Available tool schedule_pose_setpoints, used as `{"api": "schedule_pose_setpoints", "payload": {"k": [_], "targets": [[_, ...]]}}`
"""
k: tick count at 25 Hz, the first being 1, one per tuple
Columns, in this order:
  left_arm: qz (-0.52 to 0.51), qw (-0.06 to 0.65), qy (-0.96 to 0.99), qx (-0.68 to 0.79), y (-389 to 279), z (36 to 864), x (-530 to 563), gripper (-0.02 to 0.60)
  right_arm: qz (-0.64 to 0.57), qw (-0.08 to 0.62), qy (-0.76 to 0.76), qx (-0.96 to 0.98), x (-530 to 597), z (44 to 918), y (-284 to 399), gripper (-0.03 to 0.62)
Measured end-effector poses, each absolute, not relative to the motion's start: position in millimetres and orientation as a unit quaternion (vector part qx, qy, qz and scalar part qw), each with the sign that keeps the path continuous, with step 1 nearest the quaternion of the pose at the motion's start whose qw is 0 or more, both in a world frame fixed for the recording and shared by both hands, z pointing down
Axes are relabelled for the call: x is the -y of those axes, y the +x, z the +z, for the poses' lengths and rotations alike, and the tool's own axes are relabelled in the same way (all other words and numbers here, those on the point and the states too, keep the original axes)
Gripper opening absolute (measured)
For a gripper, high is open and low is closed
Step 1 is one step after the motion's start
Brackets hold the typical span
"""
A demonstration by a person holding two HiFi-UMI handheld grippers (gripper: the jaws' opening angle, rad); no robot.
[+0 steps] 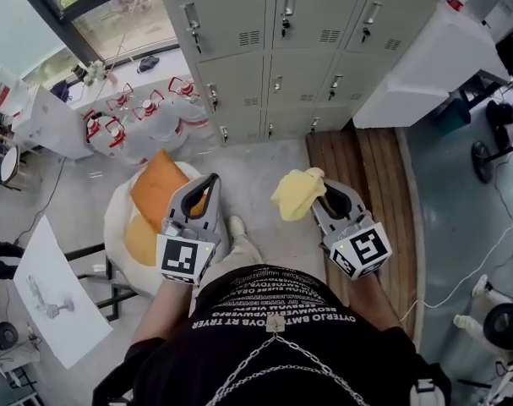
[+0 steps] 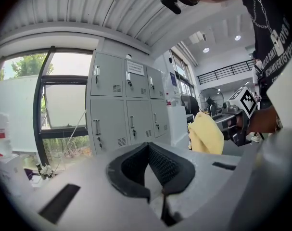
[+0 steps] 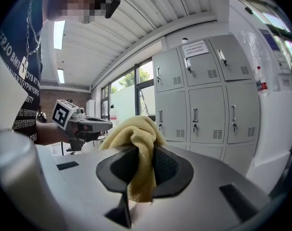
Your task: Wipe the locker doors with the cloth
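Yellow fabric, soft and bunched, is what the right tool [image 1: 322,200] carries. Its jaws are clamped on the cloth [image 1: 297,193], which bulges past the tips in a loose wad, while a short tail hangs down between the pads on the near side. The left tool [image 1: 210,182] holds nothing, and its jaws are pressed together. Both tools sit low in front of the person and point toward the grey locker doors [image 1: 239,19], which stand well apart from them across a stretch of floor [image 1: 256,163]. No wiping is under way, since the cloth touches no door.

The cloth looks light and limp, so it should put little load on the grip but will fold and drag wherever it is pushed. The present hold, through the middle of the bundle, seems sensible. It leaves a thick pad forward of the jaws to meet the metal, so the hard tips are less likely to scrape the paint. A grip nearer an edge would probably let the cloth flop or slip free under friction. The doors look flat and smooth, yet each has a raised handle, a lock and vent slots where loose folds could snag. Water jugs [image 1: 146,112] and an orange cushion [image 1: 159,189] crowd the floor to the left of the lower doors, which may make that approach awkward.
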State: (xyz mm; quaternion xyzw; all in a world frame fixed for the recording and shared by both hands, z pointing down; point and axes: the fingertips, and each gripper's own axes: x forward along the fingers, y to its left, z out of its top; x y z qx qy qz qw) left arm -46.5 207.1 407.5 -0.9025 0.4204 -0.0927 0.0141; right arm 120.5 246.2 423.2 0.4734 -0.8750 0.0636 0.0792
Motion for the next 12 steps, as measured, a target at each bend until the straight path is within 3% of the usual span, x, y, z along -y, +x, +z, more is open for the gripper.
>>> {"api": "schedule_pose_setpoints", "payload": {"k": [12], "targets": [[-0.089,0.035,-0.911,-0.401,-76.4,398.2,-80.8,0.006,0.057,0.076,0.496,0.863,-128.9,413.8,86.6,0.064]]}}
